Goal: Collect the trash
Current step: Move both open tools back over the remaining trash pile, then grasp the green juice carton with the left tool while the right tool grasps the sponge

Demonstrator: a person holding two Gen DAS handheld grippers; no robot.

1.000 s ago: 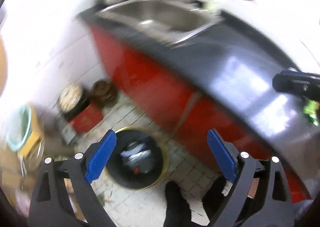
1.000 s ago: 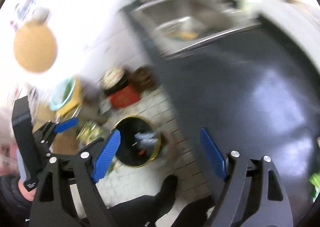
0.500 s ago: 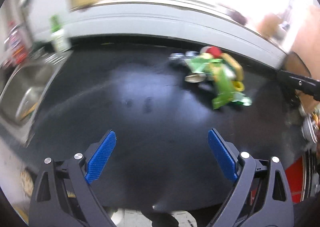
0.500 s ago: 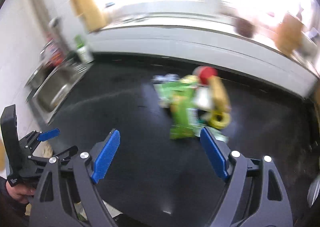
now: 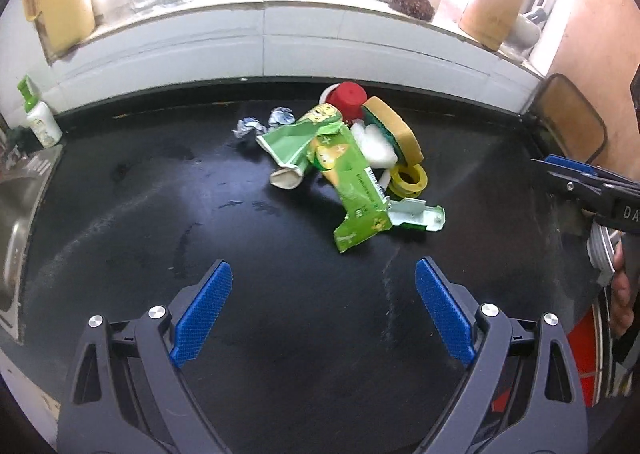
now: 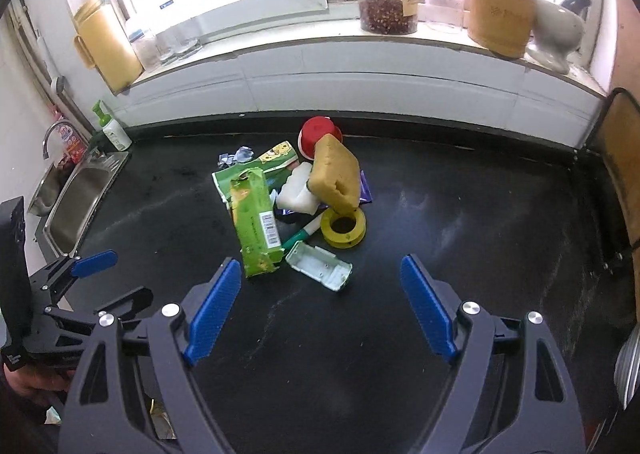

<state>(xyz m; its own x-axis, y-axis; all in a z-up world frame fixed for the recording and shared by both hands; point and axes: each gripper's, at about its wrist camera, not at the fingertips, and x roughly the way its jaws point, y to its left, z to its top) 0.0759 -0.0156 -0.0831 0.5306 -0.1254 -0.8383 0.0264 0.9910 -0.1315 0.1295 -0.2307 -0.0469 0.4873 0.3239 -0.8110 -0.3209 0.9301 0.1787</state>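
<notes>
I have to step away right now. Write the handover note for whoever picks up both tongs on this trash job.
Left tongs: open, empty, over bare black counter, short of the pile.
Right tongs: open, empty, pile just ahead.
Trash, one heap mid-counter: green wrapper, yellow tape roll, sponge, red cup, white foam block, small white box, green pen, crumpled foil.
Done: nothing lifted from this heap.
Left: pick every piece and bin it; no bin is in view now. White box and green wrapper lie nearest.
</notes>
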